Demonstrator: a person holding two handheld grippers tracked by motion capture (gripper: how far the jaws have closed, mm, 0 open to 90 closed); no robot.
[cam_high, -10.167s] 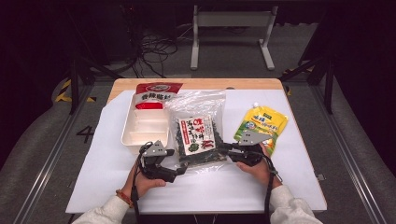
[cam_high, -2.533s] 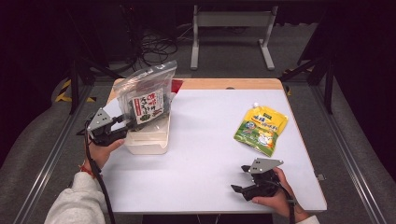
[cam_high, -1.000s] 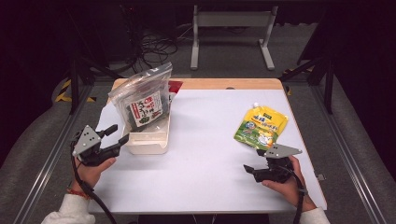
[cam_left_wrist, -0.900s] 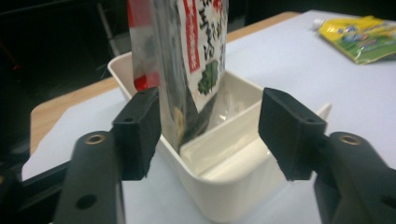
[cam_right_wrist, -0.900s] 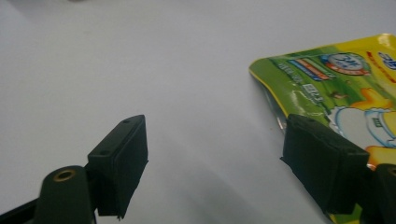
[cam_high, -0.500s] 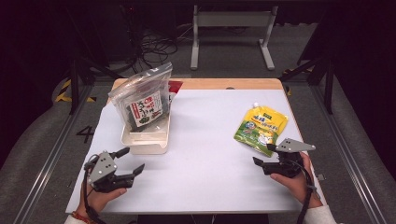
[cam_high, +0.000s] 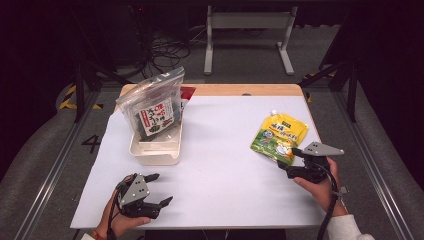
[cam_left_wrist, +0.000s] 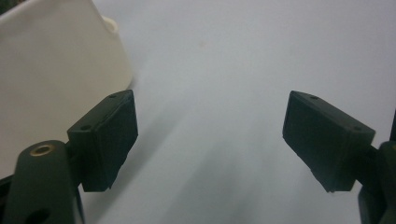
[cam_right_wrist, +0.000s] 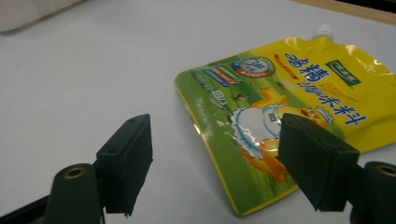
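Jaws of your right gripper (cam_high: 289, 161) stand apart at the yellow pouch (cam_high: 280, 138); approach low, clamp one bottom corner; left gripper (cam_high: 159, 189) open, empty

A seaweed bag (cam_high: 154, 107) stands in a white tray (cam_high: 155, 150) on the table (cam_high: 225, 150).

Wide rectangular bench (cam_high: 220, 185) under a white cover, bare wood along the far edge. At left — a cream rectangular plastic tray (cam_high: 154, 154) directly on the cover. At right — a flat yellow-green spouted pouch (cam_high: 278, 138), well apart from that tray.
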